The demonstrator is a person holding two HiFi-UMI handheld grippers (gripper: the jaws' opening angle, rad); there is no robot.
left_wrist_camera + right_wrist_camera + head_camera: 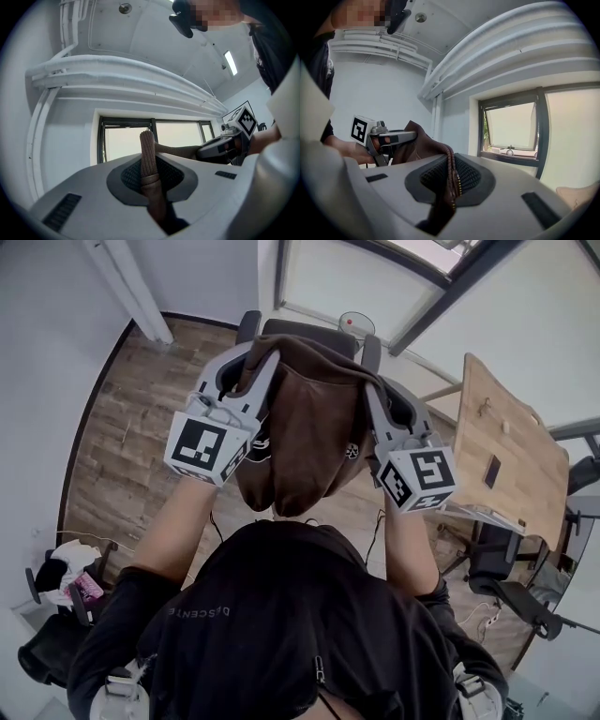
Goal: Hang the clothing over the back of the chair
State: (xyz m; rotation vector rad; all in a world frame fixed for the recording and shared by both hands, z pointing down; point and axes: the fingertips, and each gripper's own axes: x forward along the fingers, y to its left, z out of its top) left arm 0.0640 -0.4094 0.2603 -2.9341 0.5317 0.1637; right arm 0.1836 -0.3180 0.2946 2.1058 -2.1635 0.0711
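While the person holds the brown jacket (pixel 309 427) up in the air, the head view shows it bunched and sagging between the left gripper (pixel 265 357) and the right gripper (pixel 371 395). It hangs just short of the dark office chair (pixel 309 331), whose back it has yet to cross. To my eye the danger is a short drop. If most of the cloth stays on the near side of the backrest, its weight would likely drag the whole thing off onto the seat or floor. A fold could also snag on the armrests (pixel 247 326), and a nudge might swivel the chair away. The wooden table (pixel 506 442) stands well clear on the right.

Looking along the left gripper's jaws, they are clamped on the jacket's ribbed band (pixel 147 157), which stands up thick between the pads. Only that narrow strip is pinched, so a sharp tug from the other side could pull it free.

Looking along the right gripper's jaws, they are closed on the zip edge (pixel 452 176), a thin, slick hold. Letting one side go before the other would probably leave the jacket lopsided.
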